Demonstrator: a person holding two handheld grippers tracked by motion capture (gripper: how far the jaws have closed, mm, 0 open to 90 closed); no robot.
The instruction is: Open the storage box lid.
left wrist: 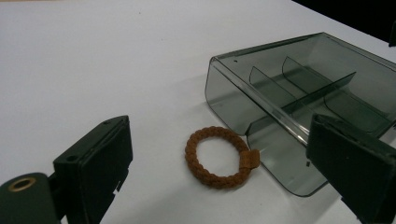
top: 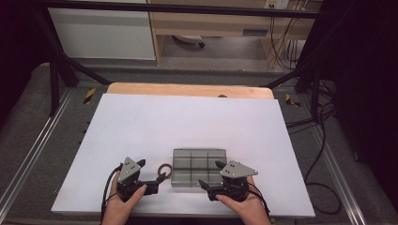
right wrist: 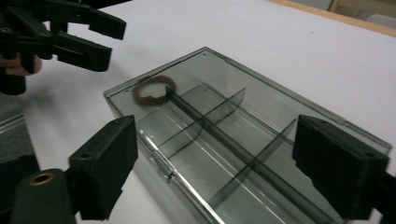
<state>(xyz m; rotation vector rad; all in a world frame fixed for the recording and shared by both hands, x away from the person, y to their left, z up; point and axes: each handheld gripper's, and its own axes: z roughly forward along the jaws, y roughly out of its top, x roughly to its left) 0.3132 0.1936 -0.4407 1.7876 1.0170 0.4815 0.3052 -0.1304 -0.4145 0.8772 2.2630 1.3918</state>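
1. Brown braided ring (left wrist: pixel 218 157), a hair-tie sort of loop with a small flat tab on one side, lies flat on the white table sheet (top: pixel 187 122), just beside the left end wall of the smoky clear box (left wrist: pixel 299 98); whether it touches that wall I cannot tell.
2. Seen from the right gripper's camera, the ring (right wrist: pixel 154 91) shows through the tinted plastic of the box (right wrist: pixel 243 140), lying outside it on the far side.
3. The box is open-topped, split by thin dividers into compartments, and sits on the sheet at the near middle of the table (top: pixel 197 166). I can read no label, brand or writing on it, nor on the ring.
4. The left gripper (top: pixel 151 174) hovers over the ring (top: pixel 164 168), its jaws spread wide with the ring between them and neither pad on it.
5. The right gripper (top: pixel 212 174) stands at the box's right end, jaws spread on either side of the box, pads clear of the walls as far as I can see.
6. A person's hands hold both tools from the near edge.
7. Beyond the sheet a wooden tabletop edge (top: pixel 187 89) shows, with cables (top: pixel 281 42) hanging behind.
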